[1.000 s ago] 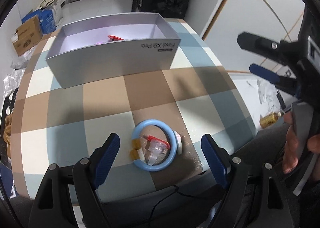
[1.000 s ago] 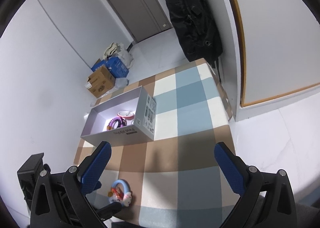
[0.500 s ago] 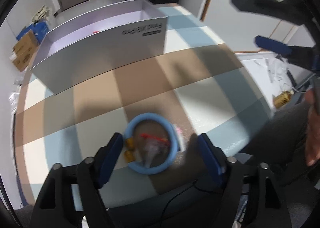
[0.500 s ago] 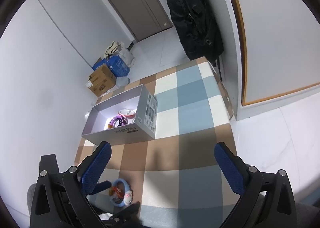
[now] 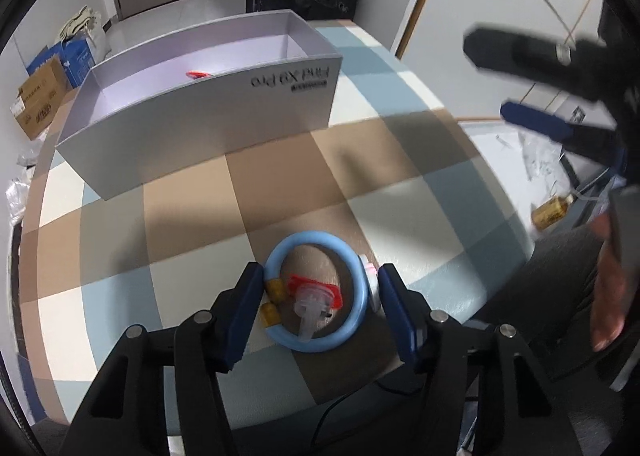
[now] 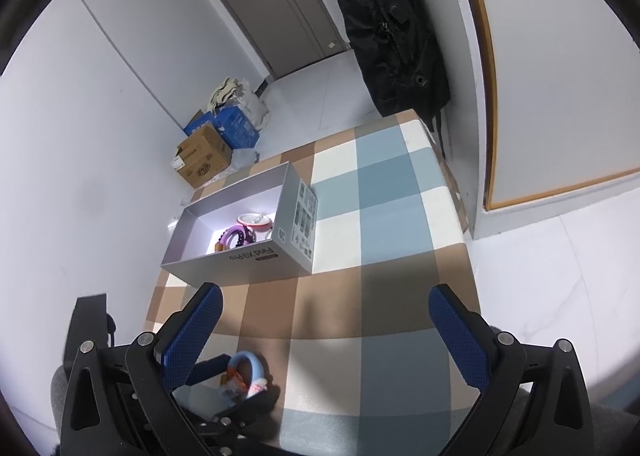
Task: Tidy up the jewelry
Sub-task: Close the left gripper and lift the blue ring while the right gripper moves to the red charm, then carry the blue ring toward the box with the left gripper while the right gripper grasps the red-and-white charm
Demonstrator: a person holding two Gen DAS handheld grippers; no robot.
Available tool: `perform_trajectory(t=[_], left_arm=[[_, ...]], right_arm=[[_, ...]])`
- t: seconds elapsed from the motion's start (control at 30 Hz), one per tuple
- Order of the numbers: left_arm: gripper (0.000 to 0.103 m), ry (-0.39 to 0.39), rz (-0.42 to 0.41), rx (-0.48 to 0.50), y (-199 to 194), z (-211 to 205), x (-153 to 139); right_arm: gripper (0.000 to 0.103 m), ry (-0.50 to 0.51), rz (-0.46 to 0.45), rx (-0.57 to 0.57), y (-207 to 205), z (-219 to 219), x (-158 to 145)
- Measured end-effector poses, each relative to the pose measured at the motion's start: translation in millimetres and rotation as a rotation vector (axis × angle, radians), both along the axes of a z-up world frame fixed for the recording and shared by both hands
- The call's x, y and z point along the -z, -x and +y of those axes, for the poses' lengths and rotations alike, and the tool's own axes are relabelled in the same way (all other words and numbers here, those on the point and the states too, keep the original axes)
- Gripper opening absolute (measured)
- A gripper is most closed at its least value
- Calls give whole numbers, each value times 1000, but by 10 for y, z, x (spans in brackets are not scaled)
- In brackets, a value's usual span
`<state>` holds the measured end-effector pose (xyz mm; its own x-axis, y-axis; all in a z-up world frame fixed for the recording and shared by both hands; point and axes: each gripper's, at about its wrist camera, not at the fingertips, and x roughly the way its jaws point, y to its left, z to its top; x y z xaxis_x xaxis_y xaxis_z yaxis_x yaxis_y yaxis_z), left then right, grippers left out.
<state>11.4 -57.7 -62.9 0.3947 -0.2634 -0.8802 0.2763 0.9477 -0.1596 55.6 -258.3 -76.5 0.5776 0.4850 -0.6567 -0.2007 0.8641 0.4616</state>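
Observation:
A light blue ring bracelet (image 5: 316,240) with yellow beads, a red tag and a clear plastic piece lies on the checked table near its front edge. My left gripper (image 5: 320,284) straddles it and its jaws are closing. The blue pads sit just outside the ring's two sides, and I see no firm press. The right wrist view shows the same ring (image 6: 250,360) low at the left. The grey box (image 5: 200,127) stands behind it and holds a purple bracelet (image 6: 236,236) and a pink-white bangle (image 6: 256,220). My right gripper (image 6: 324,316) hangs open and empty above the table.
The right gripper (image 5: 486,77) and a person's hand (image 5: 608,296) are at the right of the left wrist view. An amber bottle (image 5: 550,211) lies on the floor past the table's right edge. Cardboard boxes (image 6: 204,159) and a black backpack (image 6: 392,35) stand beyond the table.
The left gripper's jaws have narrowed from wide apart to close against the blue ring's sides, and the gripper has come nearer to it. The right gripper has stayed where it was.

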Motion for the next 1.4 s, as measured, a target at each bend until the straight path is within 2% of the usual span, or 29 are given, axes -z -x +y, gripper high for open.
perform_trajectory(t=[0.1, 0.23, 0.43, 0.53, 0.67, 0.87, 0.93, 1.0, 1.07, 1.1, 1.13, 1.2, 1.37, 1.4], left_arm=[[54, 42, -1, -26, -70, 58, -18], [54, 142, 8, -74, -135, 179, -71], [54, 272, -30, -118, -129, 343, -251], [54, 315, -46, -139, -127, 445, -328], [54, 332, -64, -182, -119, 559, -379], [54, 379, -91, -251, -111, 825, -435], [54, 393, -86, -267, -104, 897, -411], [54, 404, -77, -273, -117, 939, -397], [54, 409, -68, -272, -129, 942, -382], [54, 413, -66, -269, -120, 957, -387], [54, 412, -64, -268, -112, 963, -387], [54, 395, -63, -272, -107, 959, -379], [54, 395, -52, -270, -98, 993, -365], [54, 394, -52, -268, -89, 1005, -363]], right_arm=[[103, 17, -1, -2, -5, 10, 7], [103, 23, -6, 31, -16, -71, 4], [103, 33, 25, 28, -35, -70, 65], [103, 55, 33, -15, -13, 22, 89], [103, 92, 85, -109, 27, 201, 200], [100, 128, 105, -241, 175, 446, 319], [91, 104, 128, -283, 225, 534, 366], [87, 90, 145, -314, 262, 619, 409], [81, 116, 139, -349, 293, 733, 421], [73, 130, 131, -371, 308, 799, 419], [70, 144, 124, -386, 317, 852, 419], [67, 159, 121, -388, 317, 923, 427], [47, 193, 118, -390, 271, 1096, 424], [40, 200, 117, -393, 258, 1131, 426]])
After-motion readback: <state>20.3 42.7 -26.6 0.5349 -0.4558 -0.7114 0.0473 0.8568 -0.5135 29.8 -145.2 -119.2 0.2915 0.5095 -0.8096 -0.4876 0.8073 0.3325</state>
